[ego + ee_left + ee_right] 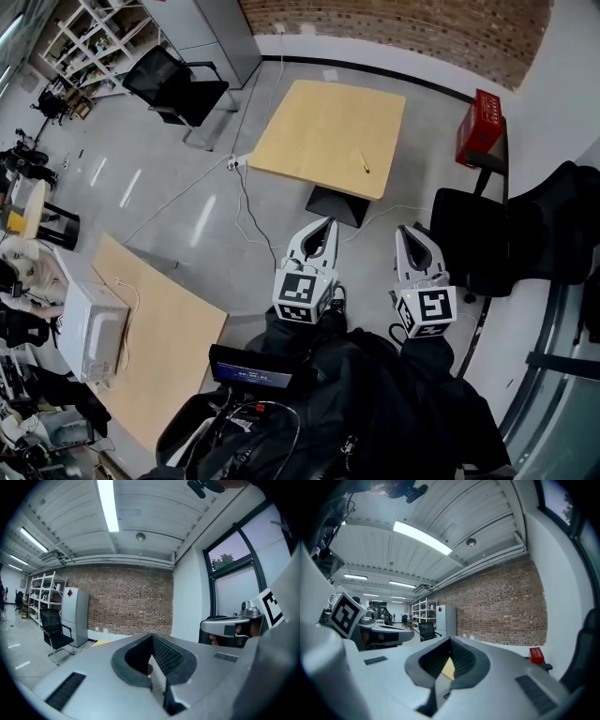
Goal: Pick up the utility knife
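Note:
The utility knife (365, 168) is a small yellow object lying near the right front edge of the square wooden table (319, 122), a good way ahead of both grippers. My left gripper (327, 225) and right gripper (404, 232) are held close to my body above the floor and point toward that table. The jaws of both stand together with nothing between them. The left gripper view shows the left gripper (151, 641) aimed at the brick wall. In the right gripper view, a sliver of the wooden table shows past the right gripper (450, 643).
A black office chair (173, 84) and a grey cabinet (211, 33) stand at the far left. A red crate (480, 127) sits on a stand at the right, above another black chair (487, 234). A second wooden table carries a white microwave (89, 328). Cables (244, 202) cross the floor.

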Demonstrator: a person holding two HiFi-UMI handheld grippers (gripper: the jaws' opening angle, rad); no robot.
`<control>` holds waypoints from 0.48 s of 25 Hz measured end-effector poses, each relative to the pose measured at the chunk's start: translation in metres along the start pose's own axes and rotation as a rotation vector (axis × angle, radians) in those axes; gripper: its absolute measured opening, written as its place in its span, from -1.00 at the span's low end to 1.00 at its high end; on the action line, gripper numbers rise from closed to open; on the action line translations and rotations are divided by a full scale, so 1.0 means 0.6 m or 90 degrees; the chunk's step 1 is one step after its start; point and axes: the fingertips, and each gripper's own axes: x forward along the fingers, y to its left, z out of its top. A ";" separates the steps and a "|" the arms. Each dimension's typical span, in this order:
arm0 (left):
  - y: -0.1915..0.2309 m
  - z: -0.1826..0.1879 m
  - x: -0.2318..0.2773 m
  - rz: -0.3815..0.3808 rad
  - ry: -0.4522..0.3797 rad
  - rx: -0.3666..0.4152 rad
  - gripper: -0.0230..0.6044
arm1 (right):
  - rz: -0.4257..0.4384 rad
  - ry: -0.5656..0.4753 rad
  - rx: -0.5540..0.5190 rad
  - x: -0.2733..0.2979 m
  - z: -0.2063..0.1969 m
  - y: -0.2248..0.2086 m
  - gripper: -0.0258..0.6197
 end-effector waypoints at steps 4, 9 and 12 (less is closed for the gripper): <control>0.042 0.022 0.048 -0.015 -0.009 -0.003 -0.93 | -0.005 -0.005 -0.004 0.066 0.020 -0.008 -0.91; 0.104 0.032 0.097 -0.026 -0.005 -0.006 -0.93 | -0.007 0.001 -0.006 0.143 0.030 -0.003 -0.91; 0.132 0.029 0.125 -0.035 0.002 -0.011 -0.93 | -0.015 0.011 -0.006 0.181 0.027 -0.008 -0.91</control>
